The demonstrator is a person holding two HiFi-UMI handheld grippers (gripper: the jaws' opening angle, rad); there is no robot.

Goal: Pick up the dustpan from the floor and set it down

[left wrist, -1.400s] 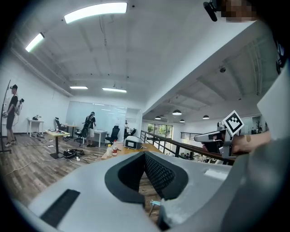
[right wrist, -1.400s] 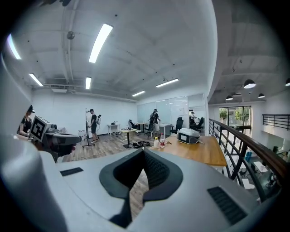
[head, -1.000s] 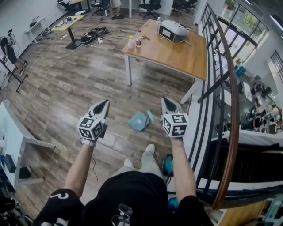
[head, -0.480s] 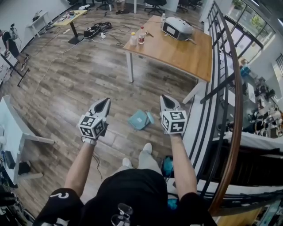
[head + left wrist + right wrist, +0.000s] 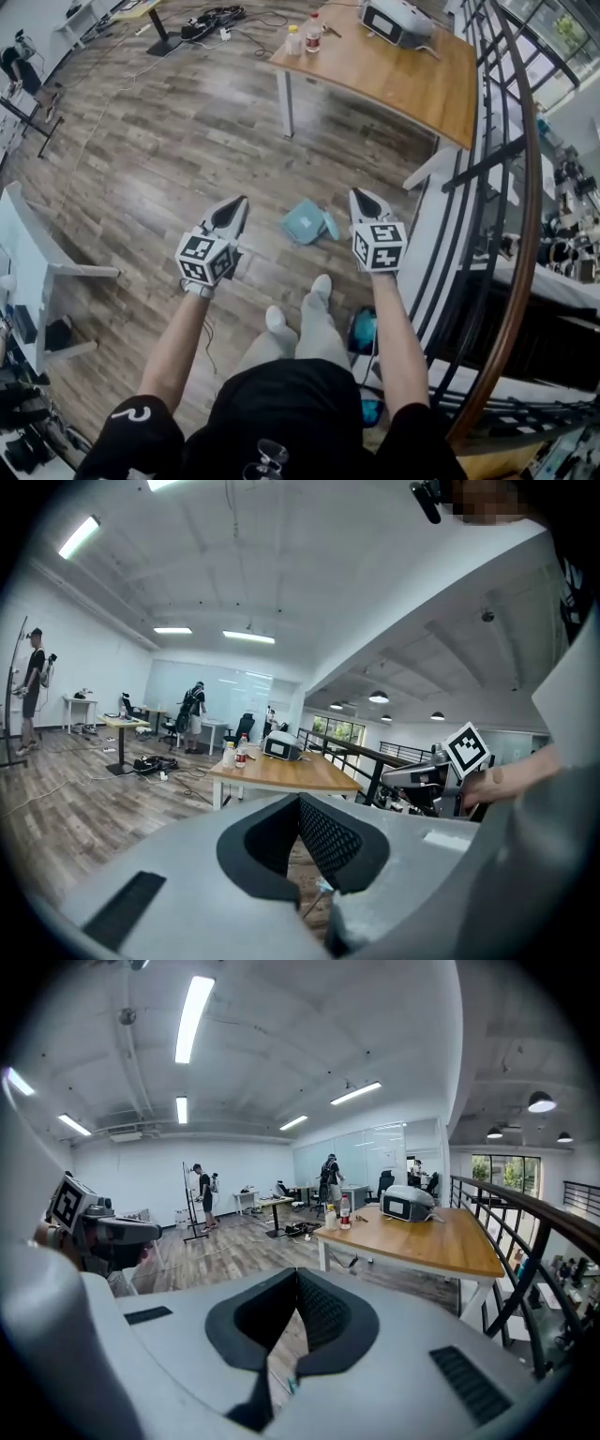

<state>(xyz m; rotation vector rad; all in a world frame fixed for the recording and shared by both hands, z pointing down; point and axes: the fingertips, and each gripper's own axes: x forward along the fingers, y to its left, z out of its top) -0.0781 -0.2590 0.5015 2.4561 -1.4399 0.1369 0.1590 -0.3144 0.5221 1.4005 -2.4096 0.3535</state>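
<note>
The dustpan lies flat on the plank floor. It is pale teal, a squarish scoop with a short handle turned toward the right. In the head view it is seen between the tips of the two tongs, nearer the right pair and touched by neither.

The left tongs are pressed together with nothing between them. The right tongs are likewise pressed together and empty. Black-and-white square markers are carried on the left cube and the right cube. A white curled mark is printed on the black sleeve, but it cannot be read with certainty.

Two pale shoes stand just behind the dustpan. Open floor is left ahead of it and widely to its left. To its right, room is closed off by a white ledge and the dark railing above it.

Further ahead stands a wooden counter on white legs, its near corner leg well apart from the dustpan. Two bottles are set at its left edge, their labels too small to be read, and a white box sits at its far side.
</note>
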